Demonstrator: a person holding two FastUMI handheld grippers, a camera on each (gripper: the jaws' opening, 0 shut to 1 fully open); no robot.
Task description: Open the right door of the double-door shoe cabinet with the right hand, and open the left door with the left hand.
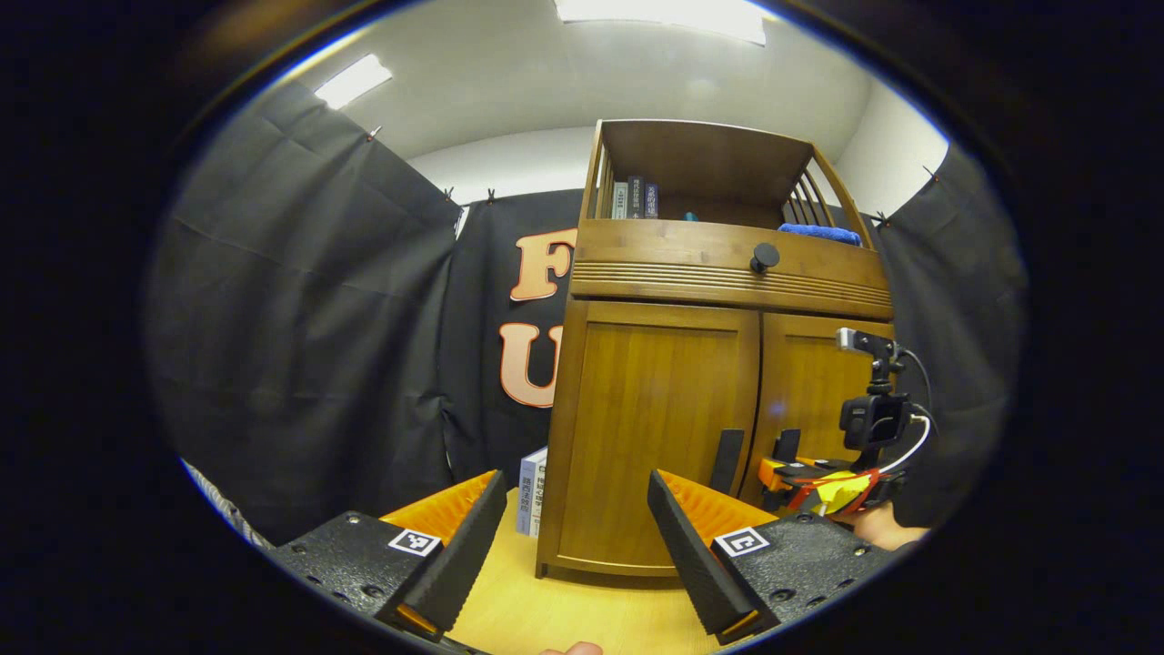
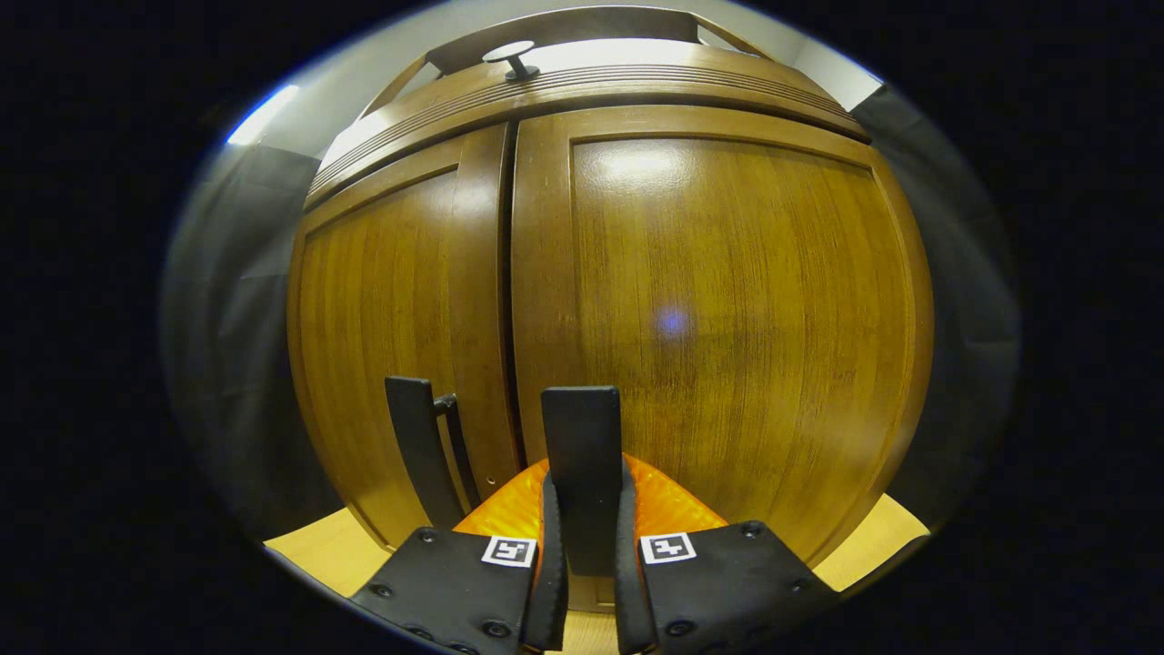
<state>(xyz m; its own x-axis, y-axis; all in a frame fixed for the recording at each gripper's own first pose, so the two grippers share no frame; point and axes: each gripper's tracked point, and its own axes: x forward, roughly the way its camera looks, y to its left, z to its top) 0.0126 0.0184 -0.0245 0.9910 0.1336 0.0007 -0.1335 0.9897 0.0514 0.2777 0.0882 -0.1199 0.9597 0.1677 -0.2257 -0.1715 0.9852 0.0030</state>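
Shoe cabinet [image 1: 691, 409], centre frame on the worktop [image 1: 582, 609], both doors shut: our right hand-held gripper [image 2: 582, 537] pinches the right door's handle [image 2: 582, 437], left hand-held gripper [image 1: 573, 537] spread, left handle [image 2: 418, 446] untouched.

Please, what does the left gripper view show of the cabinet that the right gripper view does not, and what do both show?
The left gripper view alone shows the open top shelf with books and a blue cloth, more books beside the cabinet, and the open left gripper away from the doors.

The right gripper view alone shows, close up, the right gripper shut on the right door handle.

Both show the two closed doors, the left door handle and the round knob.
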